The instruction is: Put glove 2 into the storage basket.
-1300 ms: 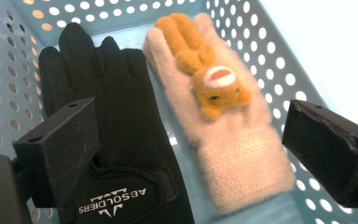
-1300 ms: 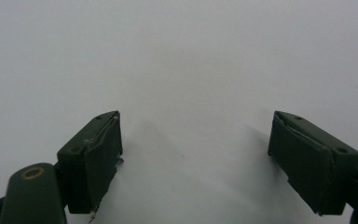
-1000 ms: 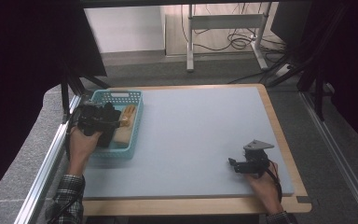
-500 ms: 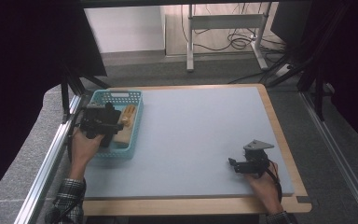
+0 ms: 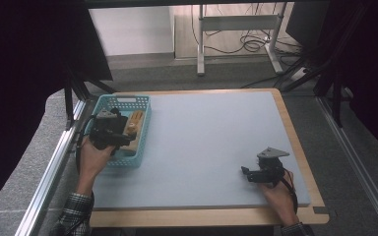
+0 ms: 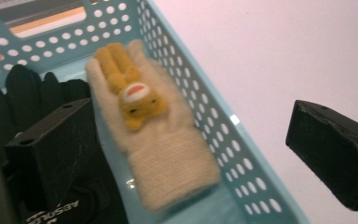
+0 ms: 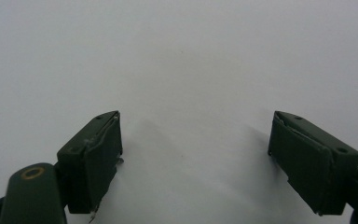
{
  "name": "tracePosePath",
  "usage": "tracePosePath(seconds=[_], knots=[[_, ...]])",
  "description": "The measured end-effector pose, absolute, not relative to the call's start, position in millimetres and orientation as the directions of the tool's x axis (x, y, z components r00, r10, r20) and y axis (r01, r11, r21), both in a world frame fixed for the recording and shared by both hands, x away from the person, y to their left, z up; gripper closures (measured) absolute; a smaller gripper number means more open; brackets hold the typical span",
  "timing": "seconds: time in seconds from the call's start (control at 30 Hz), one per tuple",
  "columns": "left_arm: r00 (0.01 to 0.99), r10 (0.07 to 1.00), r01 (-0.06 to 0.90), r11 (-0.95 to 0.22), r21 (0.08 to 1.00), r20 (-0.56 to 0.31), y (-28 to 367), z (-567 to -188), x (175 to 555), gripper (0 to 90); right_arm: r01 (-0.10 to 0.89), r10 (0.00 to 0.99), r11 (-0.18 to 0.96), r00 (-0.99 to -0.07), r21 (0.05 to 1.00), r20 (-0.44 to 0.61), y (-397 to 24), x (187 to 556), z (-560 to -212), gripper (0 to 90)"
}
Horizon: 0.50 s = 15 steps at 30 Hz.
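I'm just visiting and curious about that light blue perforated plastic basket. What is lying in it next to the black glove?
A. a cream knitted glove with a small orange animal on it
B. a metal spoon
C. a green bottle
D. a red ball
A: the left gripper view shows a cream knitted glove with a small orange animal on it lying in the light blue perforated plastic basket, beside the black glove.

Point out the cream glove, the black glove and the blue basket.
cream glove [image 6: 168, 158]: left gripper view, ribbed cuff.
black glove [image 6: 23, 91]: left gripper view, fingers.
blue basket [image 6: 223, 140]: left gripper view, perforated side wall.
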<state>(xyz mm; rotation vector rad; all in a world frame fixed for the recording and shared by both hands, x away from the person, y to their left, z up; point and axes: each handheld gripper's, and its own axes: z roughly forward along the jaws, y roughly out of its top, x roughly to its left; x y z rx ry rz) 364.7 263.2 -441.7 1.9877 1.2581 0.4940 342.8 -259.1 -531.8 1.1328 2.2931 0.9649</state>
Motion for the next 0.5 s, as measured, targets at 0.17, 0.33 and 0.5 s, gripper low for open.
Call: tracePosePath(seconds=[0.17,0.33,0.5], knots=[[0.469,0.882,0.603,-0.277,0.748,-0.051,256,-442,362,2.5,0.527,0.807,0.432,-0.589,0.732,-0.053,-259,343,-532,16.9],[0.486,0.872,0.591,-0.280,0.757,-0.057,247,-443,359,2.4,0.527,0.807,0.432,-0.588,0.732,-0.053,-259,343,-532,16.9],[0.507,0.860,0.580,-0.289,0.762,-0.060,236,-447,353,2.4,0.526,0.807,0.432,-0.589,0.732,-0.053,-259,343,-532,16.8]])
